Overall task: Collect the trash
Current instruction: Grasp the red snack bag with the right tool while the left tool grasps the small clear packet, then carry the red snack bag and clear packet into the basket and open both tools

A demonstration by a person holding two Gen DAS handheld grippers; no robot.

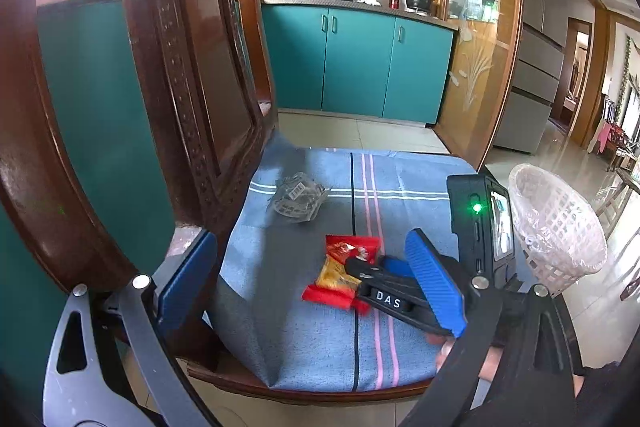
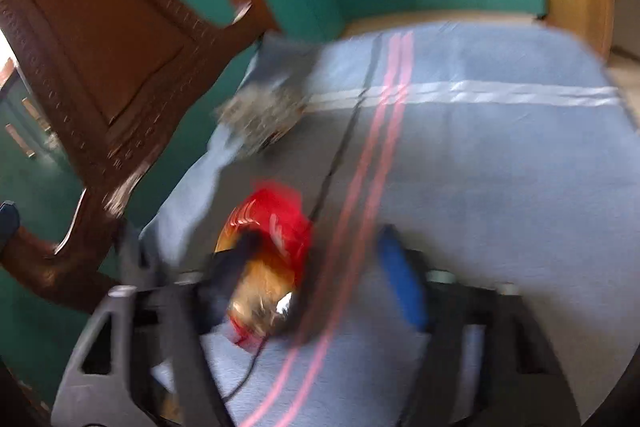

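red wrapper (image 1: 344, 273) | touching right tongs (image 1: 374, 265) tips, grip unclear | left tongs (image 1: 312, 267) wide open

Our left gripper (image 1: 320, 291) has ribbed blue pads (image 1: 434, 283) on black arms joined by silver rivets, over a grey frame with triangular cut-outs. Our right gripper (image 1: 374, 269) is black, lettered "DAS" in white, with blue pads; its camera block (image 1: 480, 223) bears a green light and small screen.
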